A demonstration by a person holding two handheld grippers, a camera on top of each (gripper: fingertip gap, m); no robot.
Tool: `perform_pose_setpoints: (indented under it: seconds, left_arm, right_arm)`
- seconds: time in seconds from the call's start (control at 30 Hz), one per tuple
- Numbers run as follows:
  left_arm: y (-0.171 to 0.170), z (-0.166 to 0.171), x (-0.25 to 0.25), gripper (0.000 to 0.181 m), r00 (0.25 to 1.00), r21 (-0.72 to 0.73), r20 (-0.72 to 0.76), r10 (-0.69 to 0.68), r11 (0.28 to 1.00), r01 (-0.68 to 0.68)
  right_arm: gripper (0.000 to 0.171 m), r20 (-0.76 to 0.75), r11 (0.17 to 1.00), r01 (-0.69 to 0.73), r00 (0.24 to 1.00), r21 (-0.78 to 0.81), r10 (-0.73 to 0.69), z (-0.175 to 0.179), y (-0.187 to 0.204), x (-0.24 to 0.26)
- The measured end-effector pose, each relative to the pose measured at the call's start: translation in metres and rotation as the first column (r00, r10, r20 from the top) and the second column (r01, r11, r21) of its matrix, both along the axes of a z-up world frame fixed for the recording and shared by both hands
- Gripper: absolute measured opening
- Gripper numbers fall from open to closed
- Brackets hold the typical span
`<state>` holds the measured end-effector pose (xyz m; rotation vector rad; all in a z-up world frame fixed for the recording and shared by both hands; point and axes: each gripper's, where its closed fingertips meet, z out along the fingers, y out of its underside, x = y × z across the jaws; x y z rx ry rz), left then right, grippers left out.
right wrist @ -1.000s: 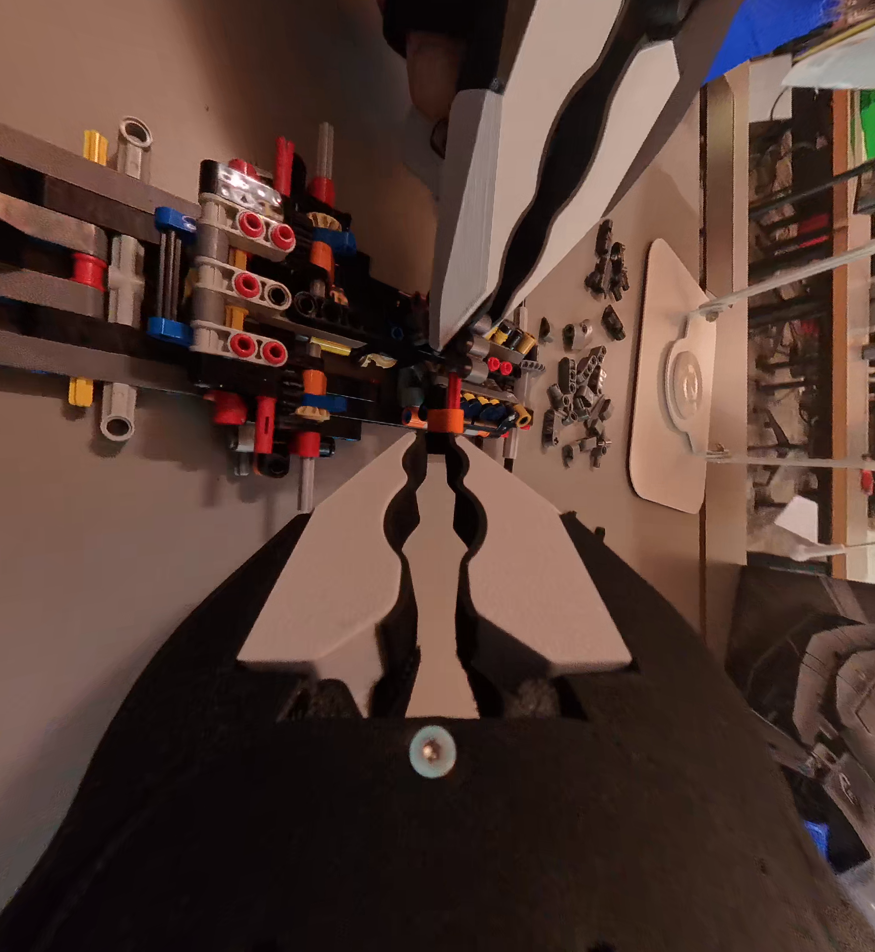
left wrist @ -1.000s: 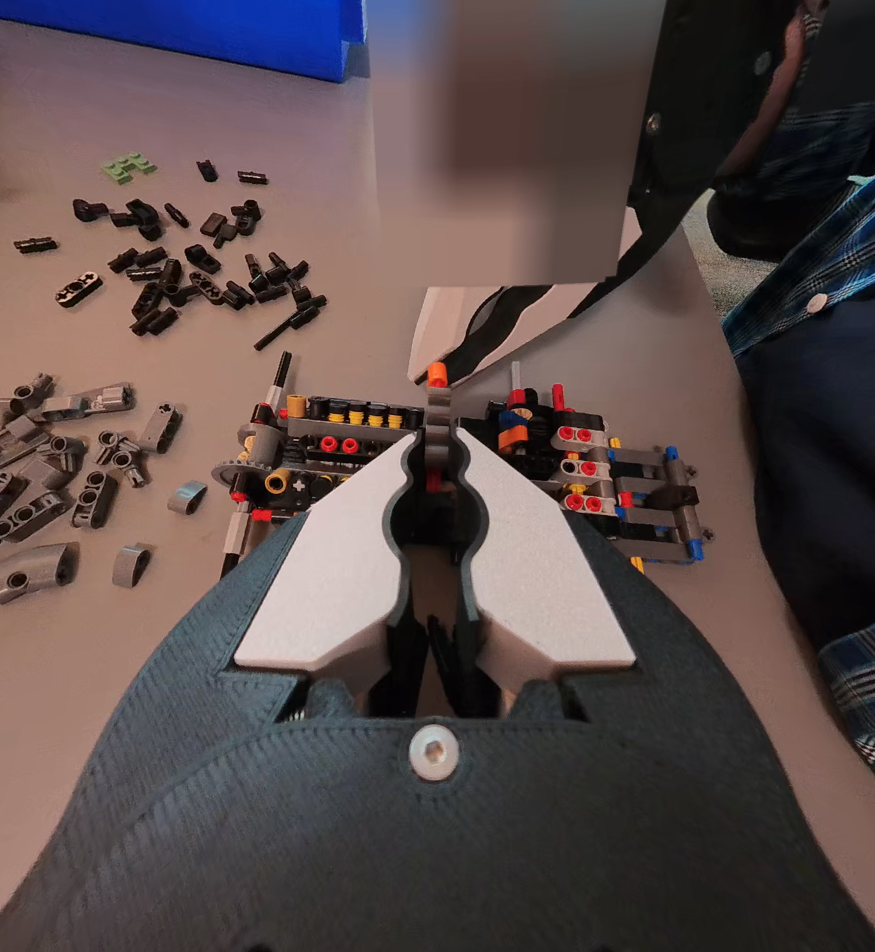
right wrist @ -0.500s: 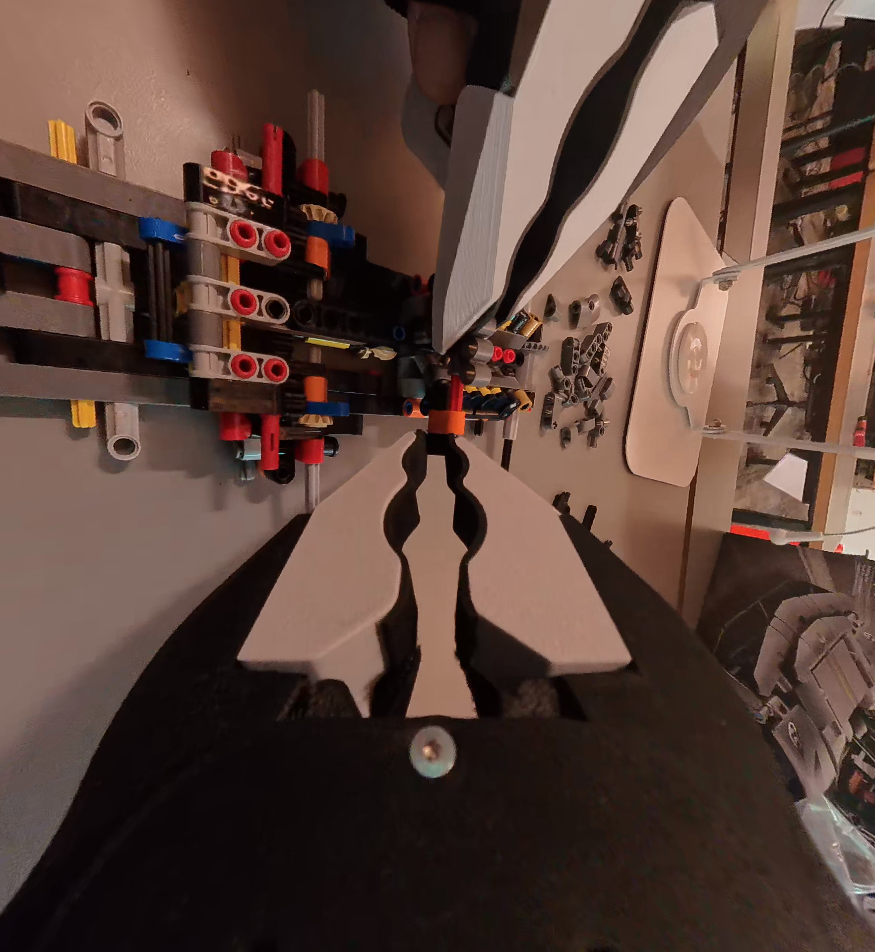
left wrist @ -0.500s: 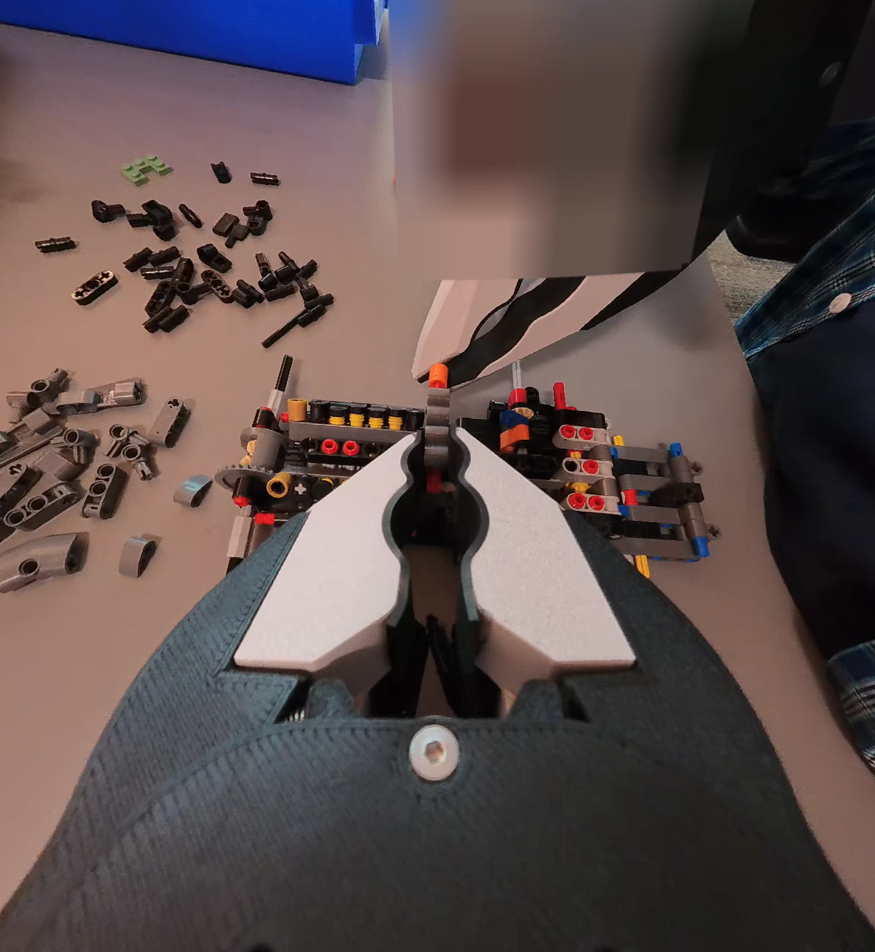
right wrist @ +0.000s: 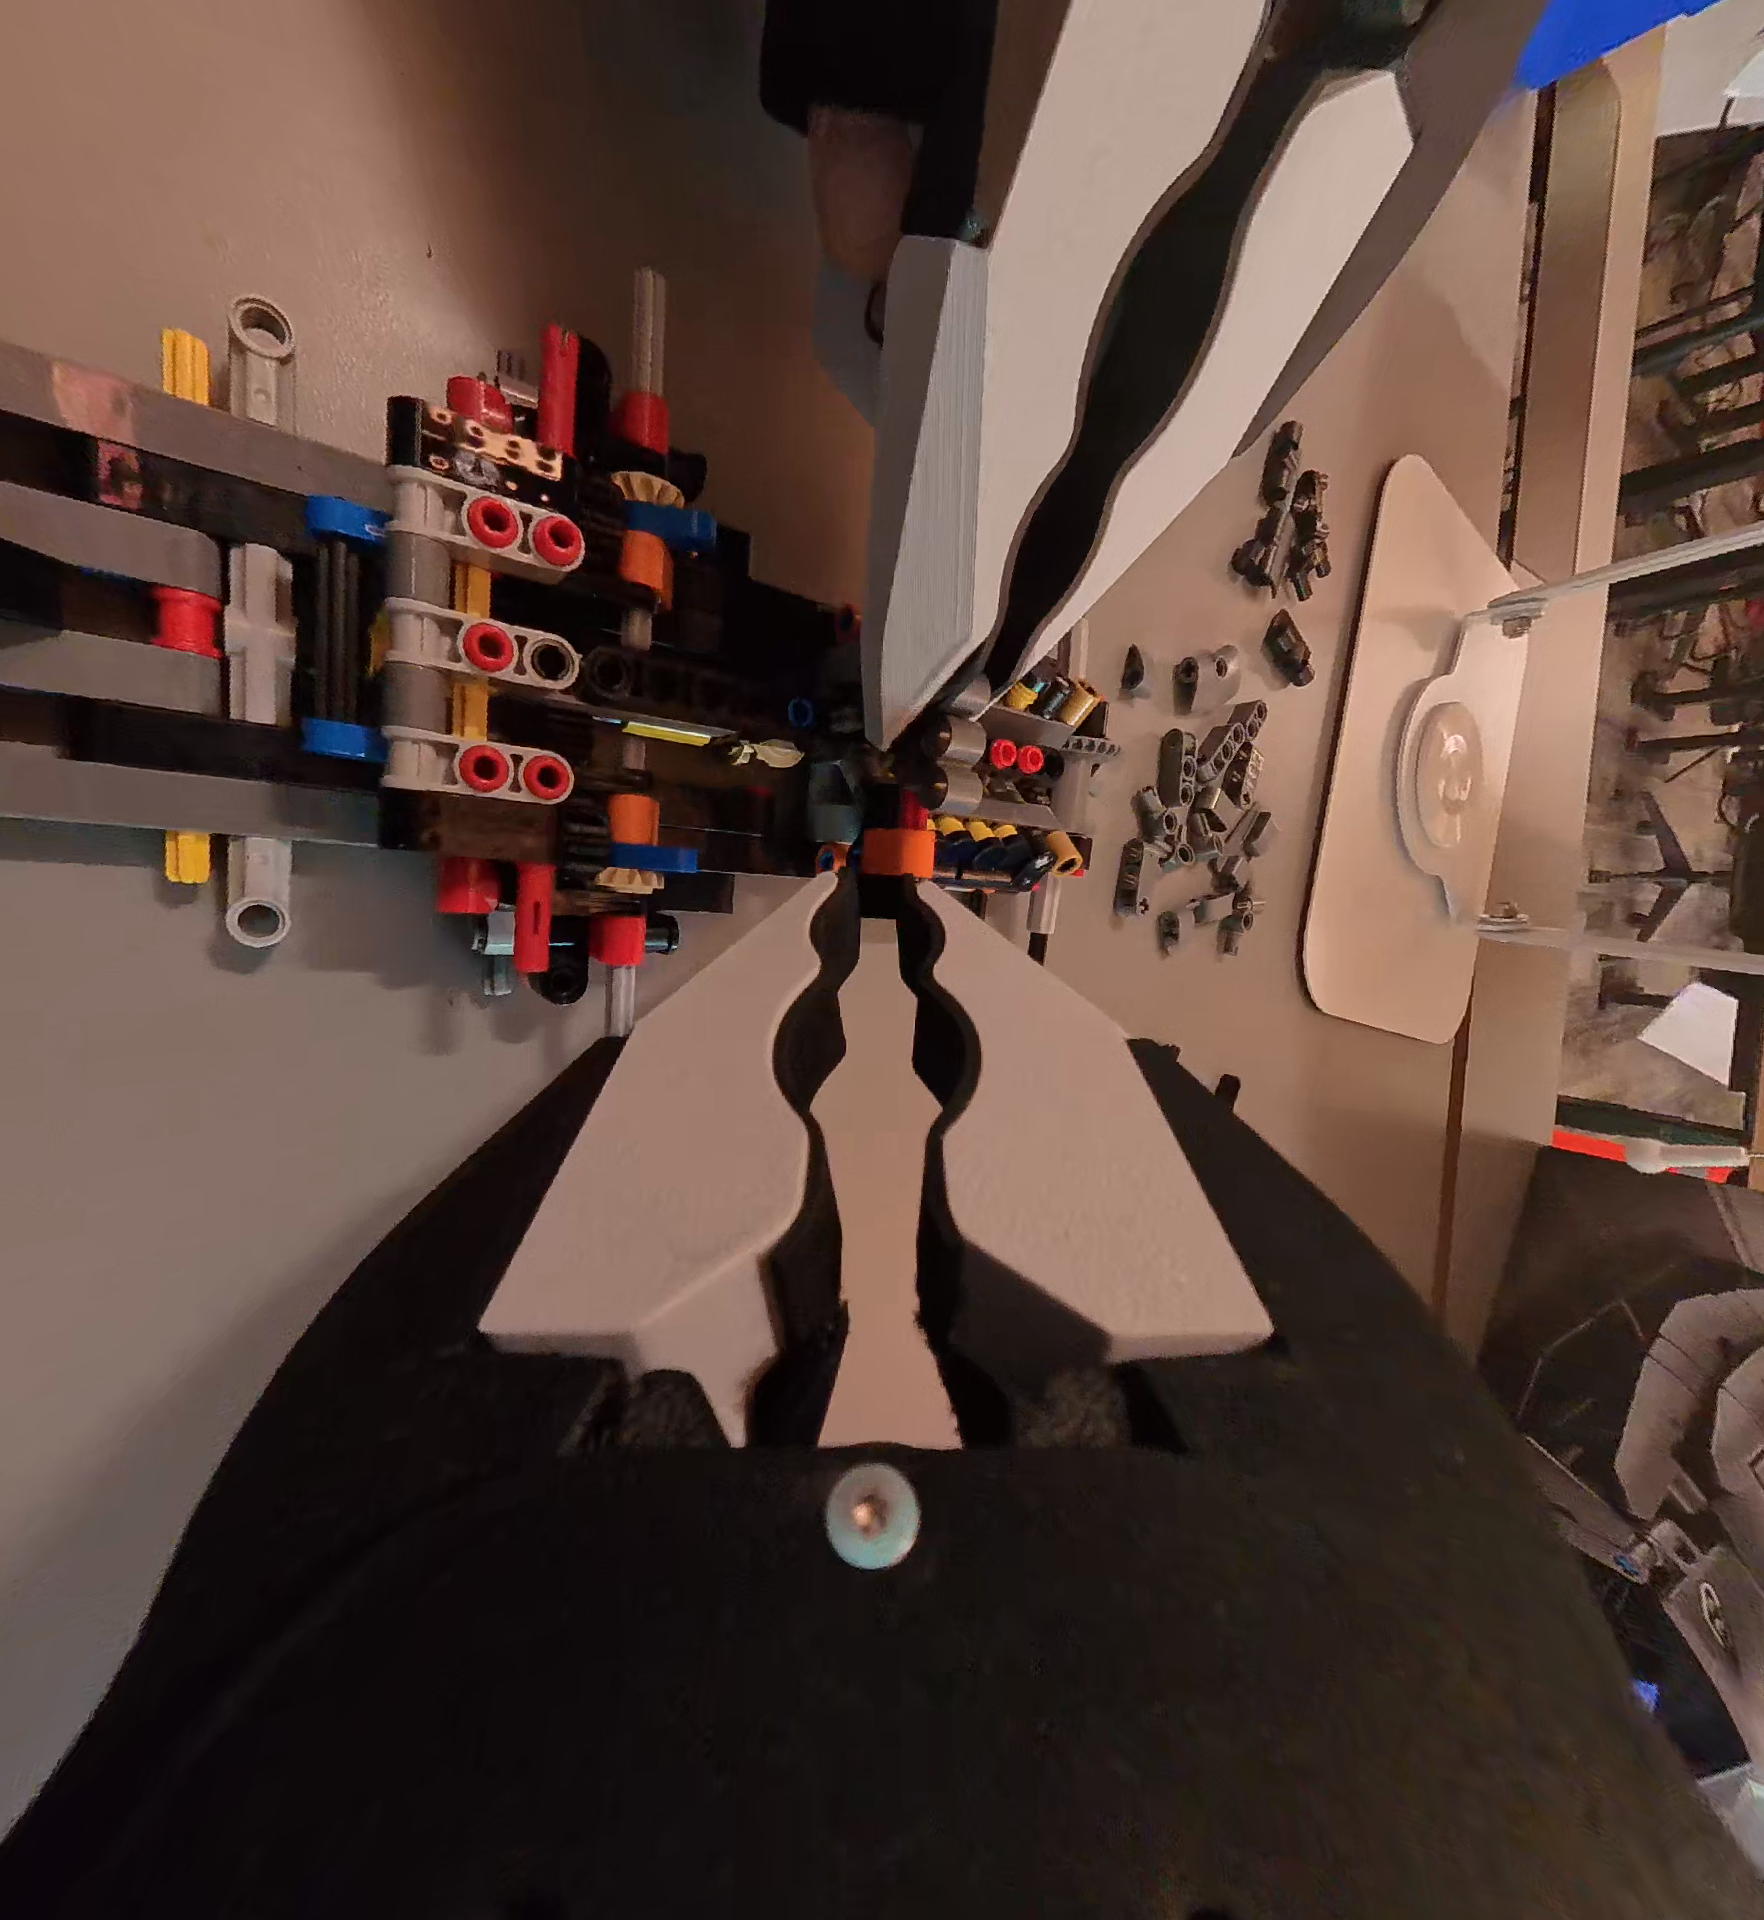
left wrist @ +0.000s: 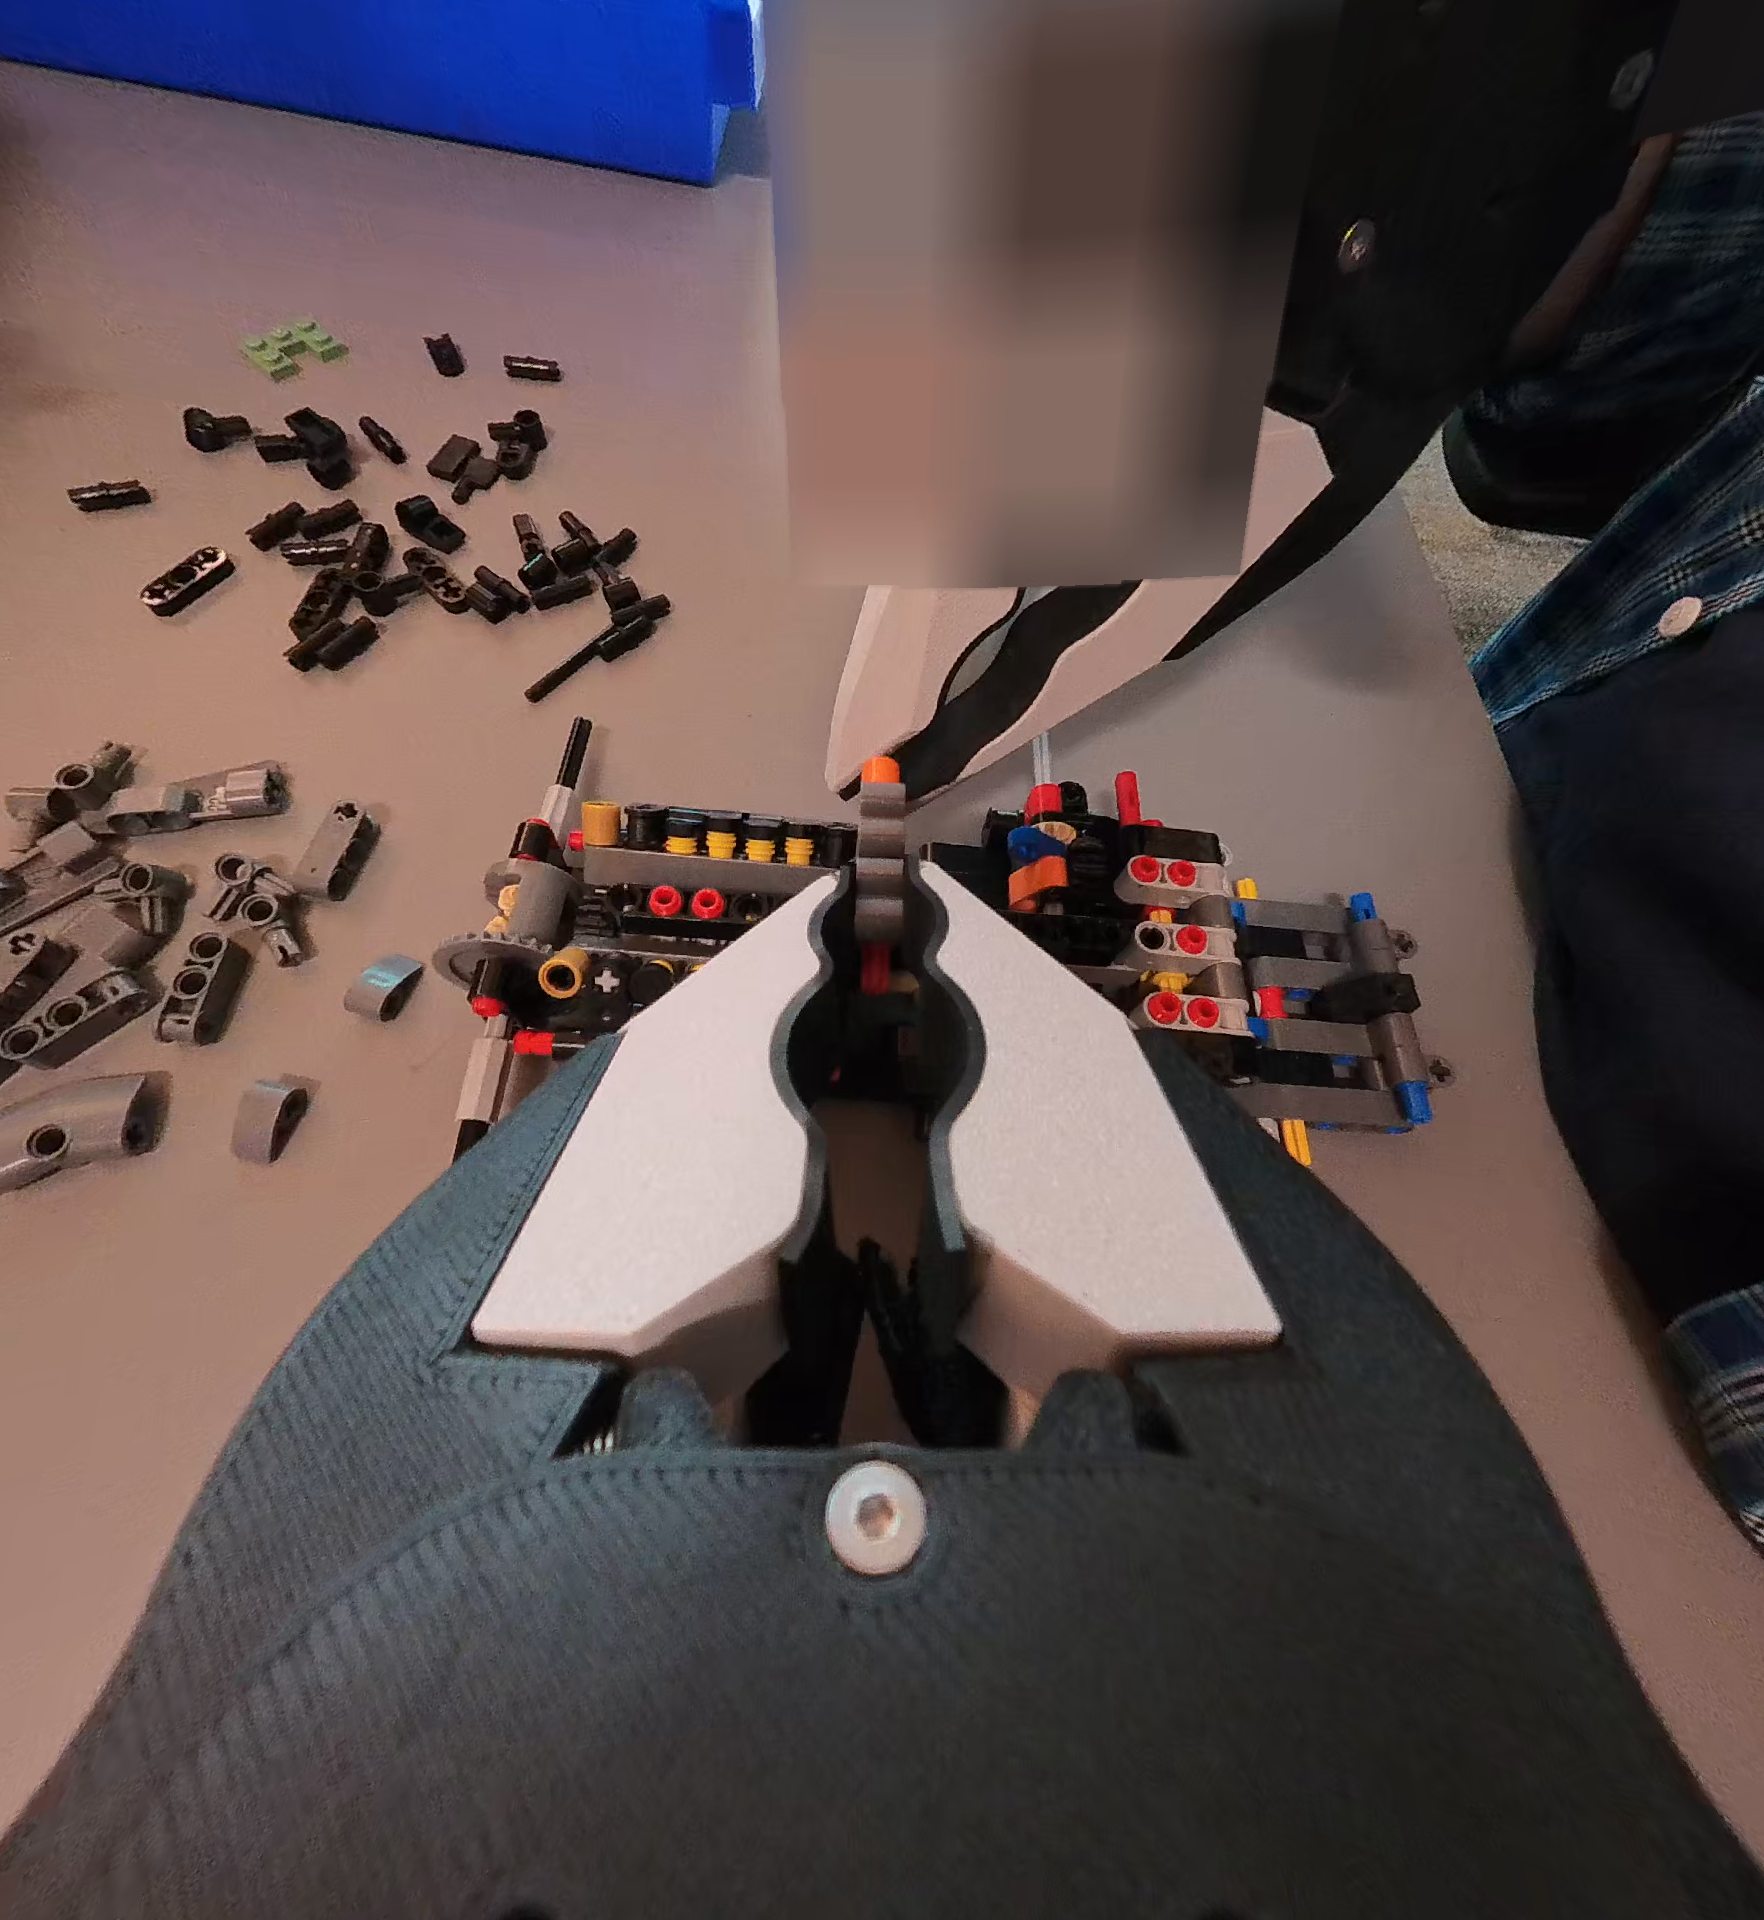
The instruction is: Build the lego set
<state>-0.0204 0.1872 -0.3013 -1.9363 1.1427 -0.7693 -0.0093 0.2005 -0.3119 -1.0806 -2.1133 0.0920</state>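
Observation:
The partly built lego model (left wrist: 1169, 935) of black, grey, red, blue and yellow parts lies on the table; it also shows in the right wrist view (right wrist: 545, 675). My left gripper (left wrist: 880, 894) is shut on a grey gear (left wrist: 880, 862) that stands on a red axle at the model's middle. An orange bush (left wrist: 879, 771) caps that axle. My right gripper (right wrist: 878, 899) comes from the opposite side and is shut on the axle end at the orange bush (right wrist: 897, 852). Each gripper's tips show in the other's view, meeting at the bush.
Loose black pieces (left wrist: 421, 540), grey pieces (left wrist: 78, 987) and a green piece (left wrist: 291, 348) lie left of the model. A blue bin (left wrist: 390, 73) stands behind. A person's plaid sleeve (left wrist: 1688, 520) is at the right. A white flat stand (right wrist: 1408, 748) and a printed booklet (right wrist: 1688, 1403) lie beyond.
Both grippers keep their hold on the same spot. The views have shifted slightly, and the model has turned a little in the right wrist view.

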Motion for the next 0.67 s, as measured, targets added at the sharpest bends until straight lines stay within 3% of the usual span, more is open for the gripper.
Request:
perform_pose_setpoints:
  seconds: [0.03,0.43,0.67]
  left_arm:
    - [0.000,0.000,0.000,0.007,1.000,0.000,0.002,-0.001,1.000,0.001]
    - [0.000,0.001,0.005,0.008,1.000,-0.012,0.016,0.010,1.000,-0.009]
    - [-0.002,0.008,-0.003,0.012,0.999,0.000,0.016,0.035,0.999,-0.035]
  right_arm:
    - [0.004,0.003,1.000,0.003,1.000,-0.003,-0.003,0.000,0.000,0.000]
    - [0.018,-0.070,0.959,0.080,0.992,-0.271,-0.103,0.009,0.002,0.011]
    - [0.000,-0.143,0.862,0.063,0.977,-0.503,-0.155,0.014,-0.002,0.009]
